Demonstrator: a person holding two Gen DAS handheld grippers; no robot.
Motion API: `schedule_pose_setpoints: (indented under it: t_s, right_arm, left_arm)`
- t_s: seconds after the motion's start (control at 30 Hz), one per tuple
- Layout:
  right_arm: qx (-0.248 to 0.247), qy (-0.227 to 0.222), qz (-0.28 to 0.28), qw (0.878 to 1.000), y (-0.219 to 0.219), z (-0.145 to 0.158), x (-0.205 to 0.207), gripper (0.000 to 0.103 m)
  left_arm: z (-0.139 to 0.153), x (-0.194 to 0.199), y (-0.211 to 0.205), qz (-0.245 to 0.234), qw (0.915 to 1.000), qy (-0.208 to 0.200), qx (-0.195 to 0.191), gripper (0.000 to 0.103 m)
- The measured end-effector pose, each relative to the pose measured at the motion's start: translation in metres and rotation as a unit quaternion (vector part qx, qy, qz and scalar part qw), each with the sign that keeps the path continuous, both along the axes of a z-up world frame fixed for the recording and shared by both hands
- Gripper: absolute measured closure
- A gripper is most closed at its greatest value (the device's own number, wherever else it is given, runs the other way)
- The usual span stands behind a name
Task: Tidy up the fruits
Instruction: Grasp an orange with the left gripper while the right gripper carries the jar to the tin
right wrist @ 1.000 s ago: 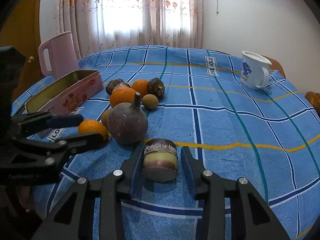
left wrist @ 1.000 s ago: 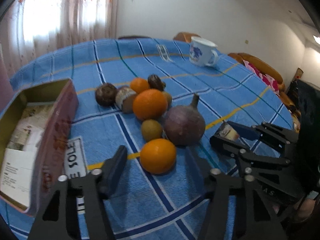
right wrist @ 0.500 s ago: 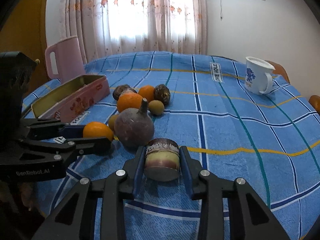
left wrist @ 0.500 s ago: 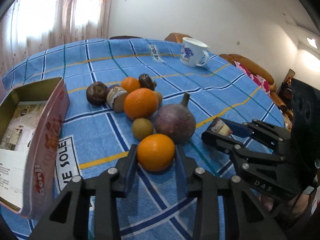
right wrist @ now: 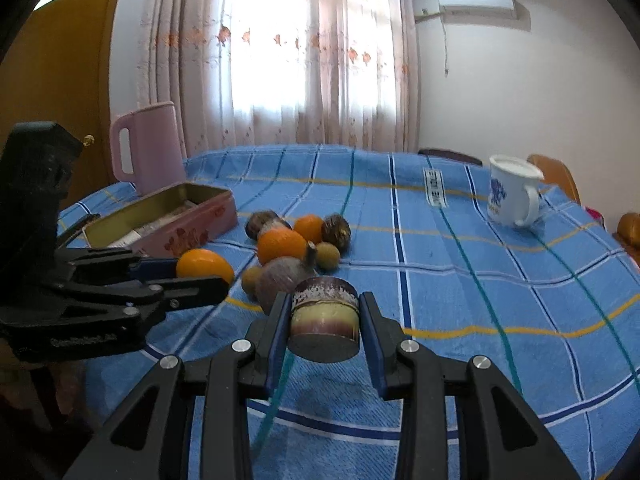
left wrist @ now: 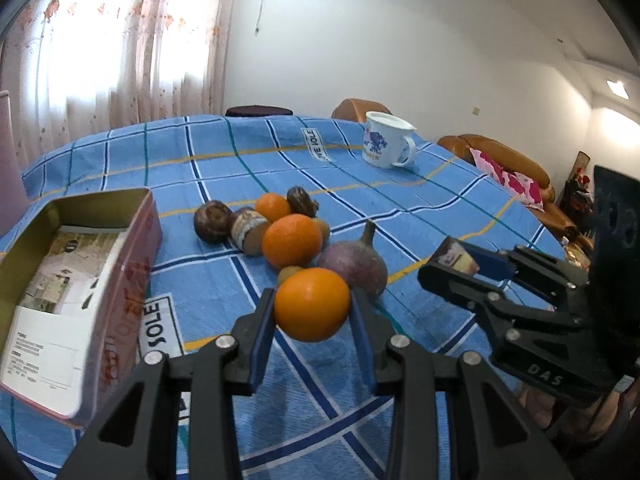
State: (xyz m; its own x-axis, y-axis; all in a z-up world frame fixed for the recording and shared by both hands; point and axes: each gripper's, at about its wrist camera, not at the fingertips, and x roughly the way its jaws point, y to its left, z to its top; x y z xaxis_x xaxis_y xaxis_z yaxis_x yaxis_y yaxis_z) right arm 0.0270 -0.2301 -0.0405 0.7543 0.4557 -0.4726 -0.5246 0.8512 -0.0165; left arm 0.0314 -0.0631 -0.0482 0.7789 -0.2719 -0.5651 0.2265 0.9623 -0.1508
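Note:
My left gripper (left wrist: pixel 313 312) is shut on an orange (left wrist: pixel 312 305) and holds it above the blue checked cloth; it also shows in the right wrist view (right wrist: pixel 205 265). My right gripper (right wrist: pixel 325 320) is shut on a short purple and cream stalk piece (right wrist: pixel 324 322), lifted off the cloth; its end shows in the left wrist view (left wrist: pixel 455 255). A pile of fruit lies mid-table: a big orange (left wrist: pixel 292 241), a smaller orange (left wrist: pixel 273 207), a purple round root (left wrist: pixel 353 267) and several brown fruits. An open pink tin (left wrist: pixel 120 280) stands at the left.
A white enamel mug (left wrist: pixel 385 145) stands at the far right of the table. A pink jug (right wrist: pixel 147 151) stands behind the tin. Papers lie inside the tin. Chairs and a sofa (left wrist: pixel 516 176) lie beyond the table edge.
My left gripper closed on the orange and lifted it. My right gripper closed on the stalk piece and raised it off the cloth.

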Motion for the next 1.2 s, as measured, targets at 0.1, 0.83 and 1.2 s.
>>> schedule_pose_setpoints:
  t_s: [0.1, 0.83, 1.2]
  right_arm:
    - [0.003, -0.008, 0.007, 1.000, 0.004, 0.004, -0.003, 0.067]
    - [0.012, -0.047, 0.081, 0.996, 0.066, 0.046, 0.002, 0.067]
    - [-0.002, -0.046, 0.121, 0.992, 0.113, 0.059, 0.018, 0.067]
  left_arm:
    - [0.005, -0.003, 0.002, 0.009, 0.9999, -0.011, 0.005, 0.065]
    - [0.035, -0.021, 0.063, 0.084, 0.9950, -0.054, -0.001, 0.065]
    - [0.039, -0.014, 0.107, 0.125, 0.9908, -0.051, 0.005, 0.065]
